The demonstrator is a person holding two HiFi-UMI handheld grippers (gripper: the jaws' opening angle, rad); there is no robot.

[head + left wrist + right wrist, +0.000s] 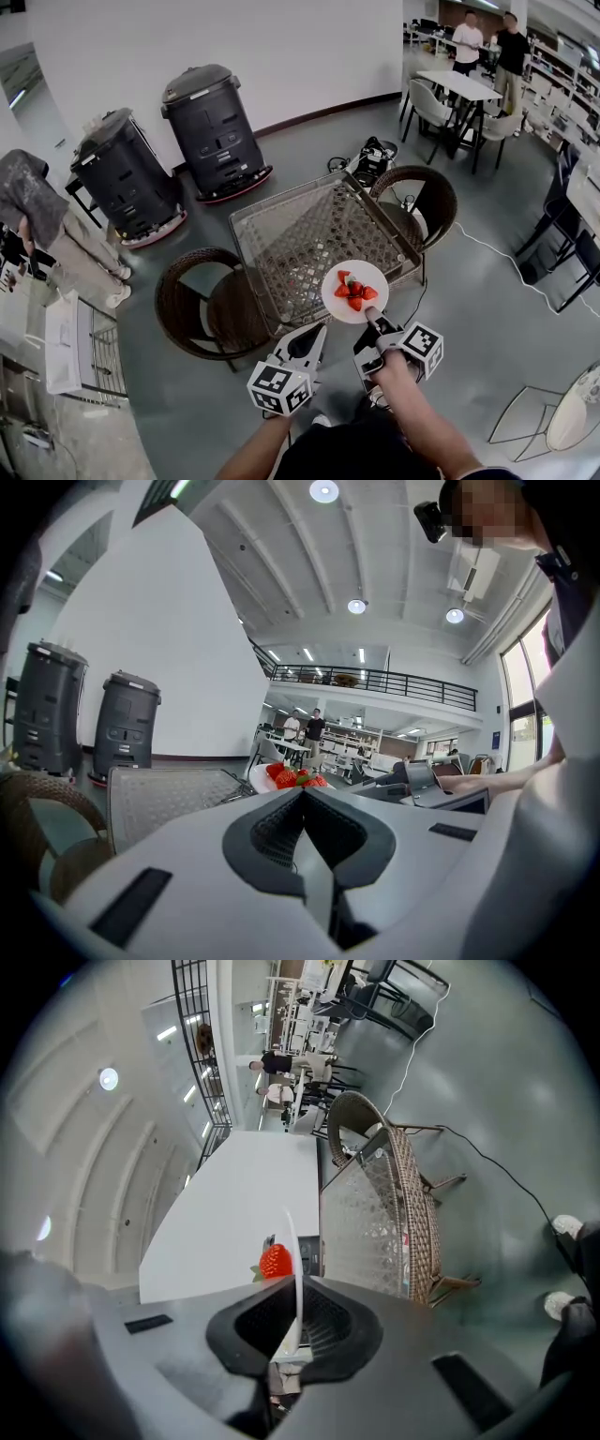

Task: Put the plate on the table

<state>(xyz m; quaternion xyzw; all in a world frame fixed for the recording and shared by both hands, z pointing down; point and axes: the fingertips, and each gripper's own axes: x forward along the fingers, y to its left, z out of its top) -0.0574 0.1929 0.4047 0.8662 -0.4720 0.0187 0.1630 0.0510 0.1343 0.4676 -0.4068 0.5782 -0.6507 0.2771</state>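
Head view: plate (367, 274), round, white and glossy, carries red strawberries (355, 291). It sits lower centre over the near corner of the table (291, 244), a glass top on wicker weave. The right gripper (373, 321) clamps its near rim. Judged: carried, contact unclear; release remains.
Left gripper view: left gripper (305, 794) jaws closed, empty.
Right gripper view: thin rim edge-on between pressed pads.

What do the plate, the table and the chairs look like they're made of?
The plate: glossy white with a thin rim, likely ceramic or melamine. The table: reflective clear glass top over a woven lattice. The chairs: dark brown woven wicker or rattan, possibly synthetic.
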